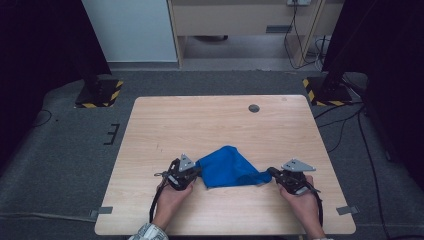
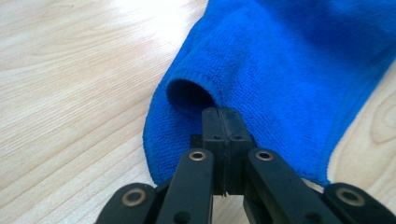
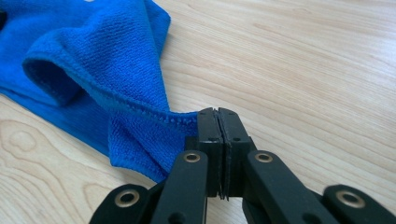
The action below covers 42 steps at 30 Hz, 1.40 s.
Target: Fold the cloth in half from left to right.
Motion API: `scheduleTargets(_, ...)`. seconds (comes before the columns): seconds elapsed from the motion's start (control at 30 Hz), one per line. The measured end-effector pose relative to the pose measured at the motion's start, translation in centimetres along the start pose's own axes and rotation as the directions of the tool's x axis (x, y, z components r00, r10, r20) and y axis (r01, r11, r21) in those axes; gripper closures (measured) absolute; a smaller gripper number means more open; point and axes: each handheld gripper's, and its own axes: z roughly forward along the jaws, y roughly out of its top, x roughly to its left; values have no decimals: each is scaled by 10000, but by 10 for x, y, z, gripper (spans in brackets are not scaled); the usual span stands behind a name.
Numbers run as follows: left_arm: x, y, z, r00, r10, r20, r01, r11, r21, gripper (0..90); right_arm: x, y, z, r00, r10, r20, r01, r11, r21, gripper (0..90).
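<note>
A blue cloth (image 1: pixel 227 166) lies rumpled on the wooden table (image 1: pixel 215 125), near its front edge. My left gripper (image 1: pixel 197 171) pinches the cloth's left corner, jaws pressed together on the hem. In the left gripper view the cloth (image 2: pixel 280 74) bulges up into a fold just beyond the left gripper (image 2: pixel 223 114). My right gripper (image 1: pixel 270 173) is shut on the cloth's right corner, which is drawn out into a thin point. The right gripper view has that stretched hem of the cloth (image 3: pixel 107 88) running into the right gripper (image 3: pixel 217 114).
A small dark round inset (image 1: pixel 254 108) sits in the table near its far edge. Grey carpet surrounds the table, with stands on black-and-yellow striped bases (image 1: pixel 100 92) at the back left and back right, and cables (image 1: pixel 350 120) on the floor at right.
</note>
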Motion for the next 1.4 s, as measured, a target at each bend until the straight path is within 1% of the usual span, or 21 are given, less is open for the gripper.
scheduleTargets(0.13, 4, -2, 5, 9998, -26, -179, 30, 9998, 205, 900, -3, -1, 2, 9998, -221, 5, 221, 9996, 183, 888)
scheduleTargets(0.27, 4, -3, 4, 9999, -12, -163, 15, 9998, 181, 899, -7, -4, 1, 10000, -26, 46, 25, 9997, 243, 887)
scheduleTargets(0.3, 4, -2, 2, 9999, -51, -150, 52, 10000, 39, 891, -7, -4, 1, 10000, -4, 64, 2, 9996, 273, 887)
scheduleTargets(0.33, 3, -1, -1, 9998, -81, -172, 79, 9999, -134, 861, -8, -5, 1, 10000, 11, 69, -13, 9996, 271, 887)
scheduleTargets(0.4, 0, 0, -7, 9996, 15, -283, -29, 9988, -495, 783, -8, -4, 0, 9999, 85, 63, -86, 9998, 171, 887)
scheduleTargets(0.43, 0, 0, -11, 9997, 15, -251, -30, 9983, -584, 774, -8, -4, -2, 9999, 97, 32, -98, 9999, 140, 886)
scheduleTargets(0.53, -4, 1, -23, 9996, -5, -290, -22, 9955, -947, 687, -9, -4, -4, 9998, 214, 53, -214, 9997, 94, 885)
scheduleTargets(0.6, -8, 1, -30, 9996, 181, -194, -201, 9936, -1112, 683, -9, -4, -4, 9997, 256, 51, -257, 9996, 69, 885)
scheduleTargets(0.67, -12, 0, -32, 9993, 357, -141, -371, 9928, -1140, 668, -9, -5, -4, 9997, 235, 71, -235, 9997, 62, 884)
scheduleTargets(0.73, -17, -2, -32, 9987, 492, 117, -477, 9934, -1042, 660, -9, -5, -4, 9997, 245, 66, -246, 9997, 81, 884)
scheduleTargets(0.83, -23, -4, -29, 9969, 763, 170, -747, 9939, -814, 628, -9, -5, -4, 9995, 312, 81, -312, 9995, 40, 884)
scheduleTargets(0.87, -24, -4, -28, 9969, 763, 180, -748, 9947, -703, 609, -9, -5, -4, 9996, 275, 90, -275, 9996, 15, 884)
scheduleTargets(0.93, -26, -8, -23, 9975, 584, 409, -567, 9976, -402, 585, -10, -5, -5, 9995, 309, 65, -310, 9995, 54, 884)
scheduleTargets(0.97, -27, -9, -21, 9970, 586, 513, -574, 9981, -240, 574, -10, -5, -5, 9996, 281, 58, -281, 9996, 41, 884)
scheduleTargets(1.0, -29, -9, -19, 9966, 656, 504, -651, 9978, -104, 557, -10, -5, -5, 9996, 288, 51, -288, 9996, 44, 883)
scheduleTargets(1.13, -32, -11, -18, 9958, 715, 567, -720, 9974, 62, 520, -10, -5, -6, 9995, 312, 18, -312, 9995, 62, 883)
scheduleTargets(1.23, -35, -13, -15, 9947, 867, 547, -887, 9955, 344, 495, -10, -5, -6, 9995, 317, 15, -317, 9995, 65, 883)
scheduleTargets(1.33, -35, -14, -13, 9948, 879, 508, -900, 9952, 396, 480, -10, -5, -5, 9995, 322, 28, -322, 9995, 76, 882)
scheduleTargets(1.4, -35, -14, -11, 9949, 869, 504, -895, 9947, 514, 482, -9, -5, -5, 9994, 335, 29, -335, 9994, 95, 882)
